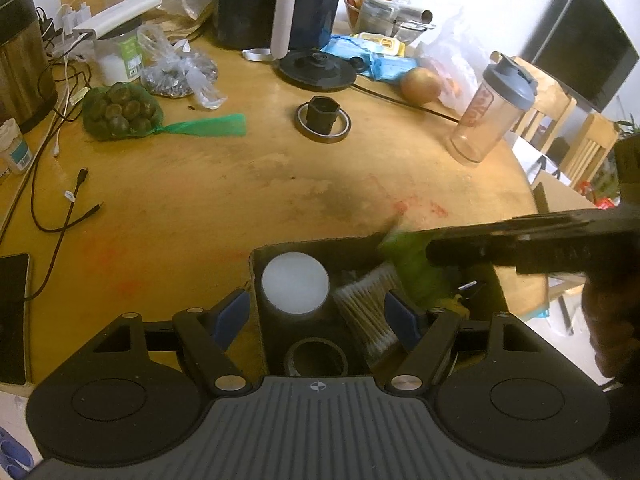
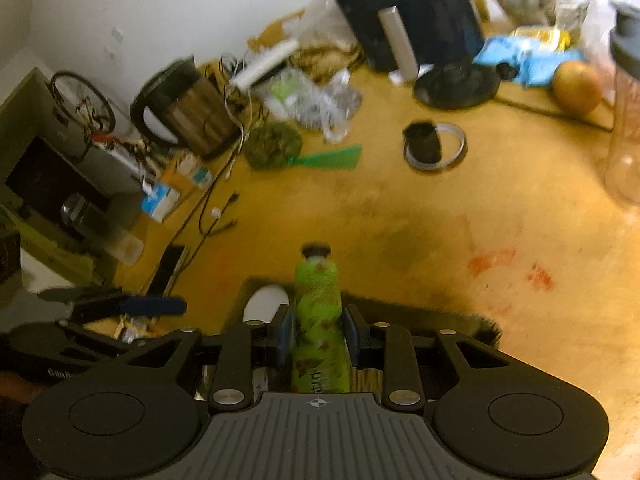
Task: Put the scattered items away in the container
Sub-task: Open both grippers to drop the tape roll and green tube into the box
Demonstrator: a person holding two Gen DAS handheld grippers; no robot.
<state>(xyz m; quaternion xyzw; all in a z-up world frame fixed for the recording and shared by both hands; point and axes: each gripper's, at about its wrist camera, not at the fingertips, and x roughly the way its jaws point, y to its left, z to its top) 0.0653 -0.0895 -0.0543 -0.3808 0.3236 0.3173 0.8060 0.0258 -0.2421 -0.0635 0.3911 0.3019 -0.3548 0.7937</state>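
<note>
An open cardboard box point(image 1: 312, 242) sits on the wooden table near the front edge. It holds a white-lidded jar point(image 1: 295, 282), a bundle of cotton swabs point(image 1: 368, 308) and a tape roll point(image 1: 316, 356). My left gripper point(image 1: 316, 314) is open, with one finger outside the box's left wall and the other inside. A green tube point(image 2: 318, 304) with a dark cap stands tilted over the box, blurred in the left wrist view point(image 1: 412, 276). My right gripper point(image 2: 317, 332) is open around it; the pads stand a little off its sides.
Farther back lie a tape ring with a black cap point(image 1: 324, 120), a green net bag of fruit point(image 1: 120, 114), a shaker bottle point(image 1: 492, 108), an onion point(image 1: 420, 86), a kettle base point(image 1: 318, 68) and an air fryer point(image 1: 280, 0). Cables point(image 1: 68, 200) trail at the left.
</note>
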